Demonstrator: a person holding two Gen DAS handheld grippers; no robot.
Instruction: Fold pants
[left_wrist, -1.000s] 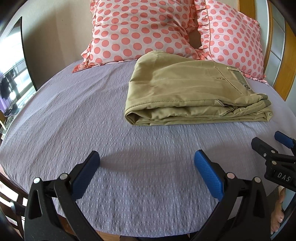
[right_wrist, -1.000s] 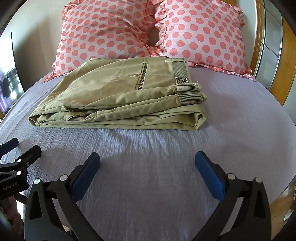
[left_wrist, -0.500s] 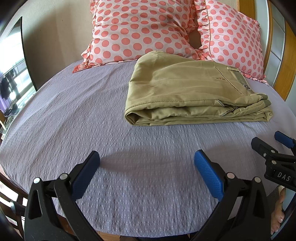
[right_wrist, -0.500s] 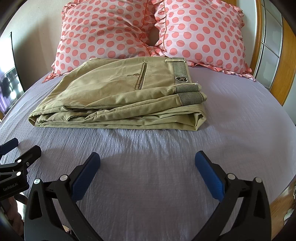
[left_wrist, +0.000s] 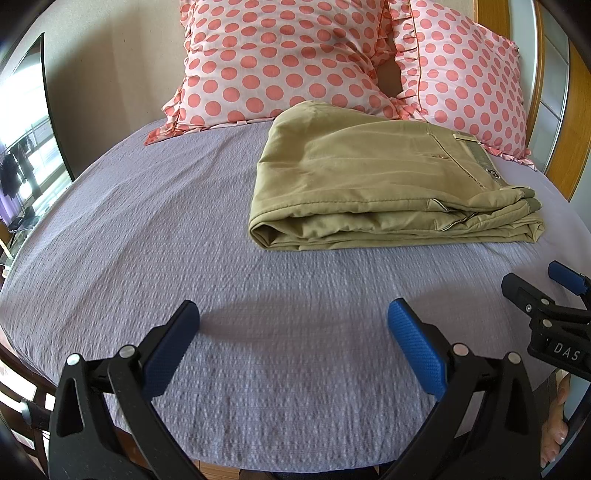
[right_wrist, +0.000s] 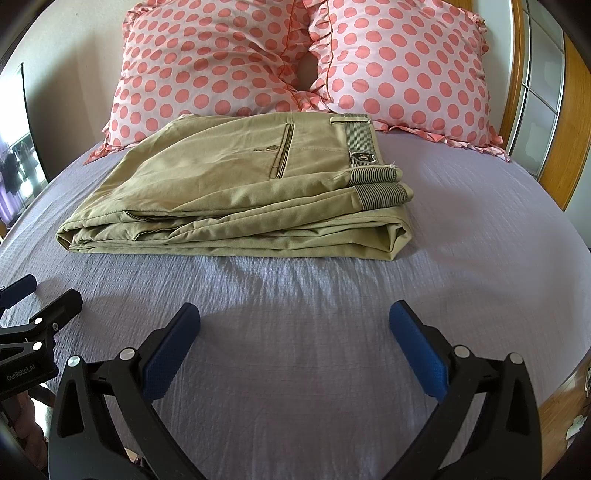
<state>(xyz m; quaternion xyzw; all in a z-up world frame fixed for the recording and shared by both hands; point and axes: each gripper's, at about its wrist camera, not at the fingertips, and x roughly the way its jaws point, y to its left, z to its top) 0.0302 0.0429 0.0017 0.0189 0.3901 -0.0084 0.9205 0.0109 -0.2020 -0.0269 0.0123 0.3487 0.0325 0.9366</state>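
Observation:
Khaki pants (left_wrist: 384, 184) lie folded in a flat stack on the lavender bedspread (left_wrist: 147, 229), waistband to the right. They also show in the right wrist view (right_wrist: 236, 199). My left gripper (left_wrist: 293, 332) is open and empty, hovering over the bedspread in front of the pants and to their left. My right gripper (right_wrist: 294, 332) is open and empty, in front of the pants. Each gripper shows at the edge of the other's view: the right one (left_wrist: 546, 295) and the left one (right_wrist: 33, 302).
Two pink polka-dot pillows (right_wrist: 207, 62) (right_wrist: 410, 70) lean at the head of the bed, just behind the pants. A wooden bed frame (right_wrist: 576, 122) runs along the right. A window (left_wrist: 22, 147) is at the left.

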